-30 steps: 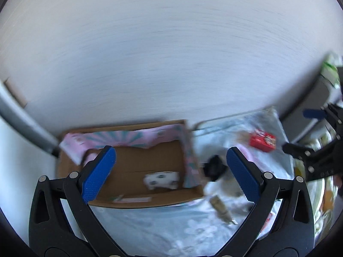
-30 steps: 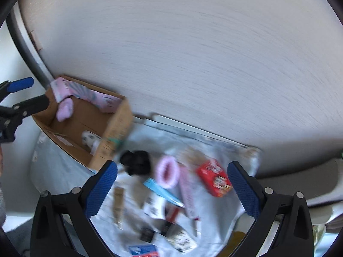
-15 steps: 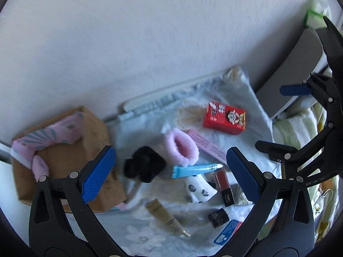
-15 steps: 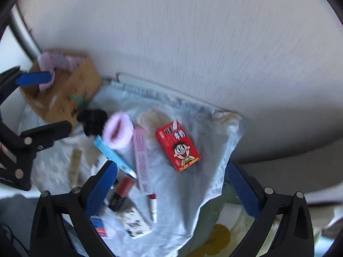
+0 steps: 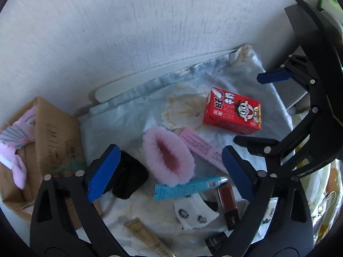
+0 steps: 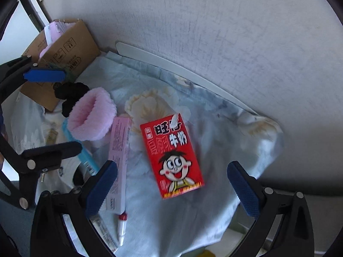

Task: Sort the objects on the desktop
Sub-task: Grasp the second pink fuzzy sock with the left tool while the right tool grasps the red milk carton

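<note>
I've got the left gripper (image 5: 169, 172) hanging over the pink scrunchie (image 5: 168, 156) in the middle of the cloth (image 5: 120, 120), jaws closing but pinching nothing yet, so I'd settle lower and centre the fluffy ring between the pads before squeezing. The right gripper (image 6: 171, 189) is spread wide and empty over the red carton (image 6: 172, 156). The scrunchie lies flat, its oval running diagonally from far-left to near-right, beside the black scrunchie (image 5: 128, 177); the box (image 5: 53, 137) waits at left.
</note>
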